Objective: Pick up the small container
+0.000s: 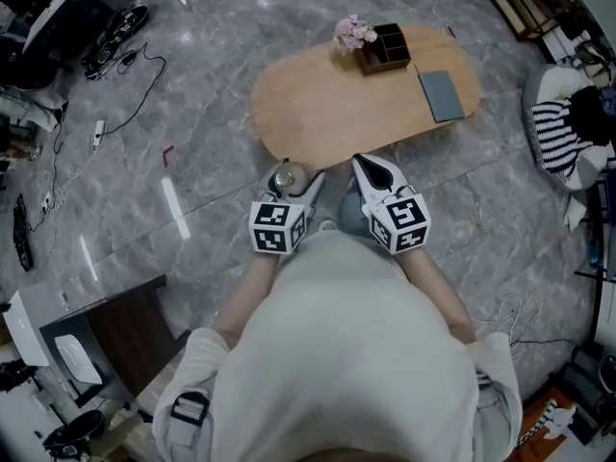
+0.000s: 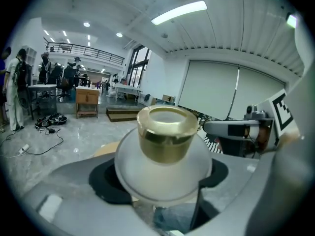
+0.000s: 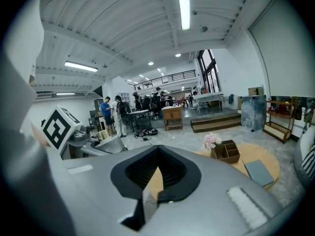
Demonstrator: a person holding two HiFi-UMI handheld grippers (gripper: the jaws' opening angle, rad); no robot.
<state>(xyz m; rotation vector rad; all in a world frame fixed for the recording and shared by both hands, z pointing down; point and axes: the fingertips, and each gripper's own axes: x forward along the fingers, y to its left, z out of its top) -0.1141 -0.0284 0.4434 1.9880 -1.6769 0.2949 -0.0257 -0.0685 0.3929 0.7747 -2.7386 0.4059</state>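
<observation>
Oval wooden table (image 1: 327, 104) is sitting on grey marble floor (image 1: 192, 142). Pink flowers (image 1: 354, 33) are sitting at its far edge, touching a dark compartment box (image 1: 386, 48). A grey flat pad (image 1: 441, 95) (book or tablet, can't tell) is lying near the table's right end. Black cables (image 1: 115, 41) are trailing across the floor at left.

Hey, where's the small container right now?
The small container is clamped in the left gripper, left of centre in the head view, held just short of the wooden table's near edge.
</observation>
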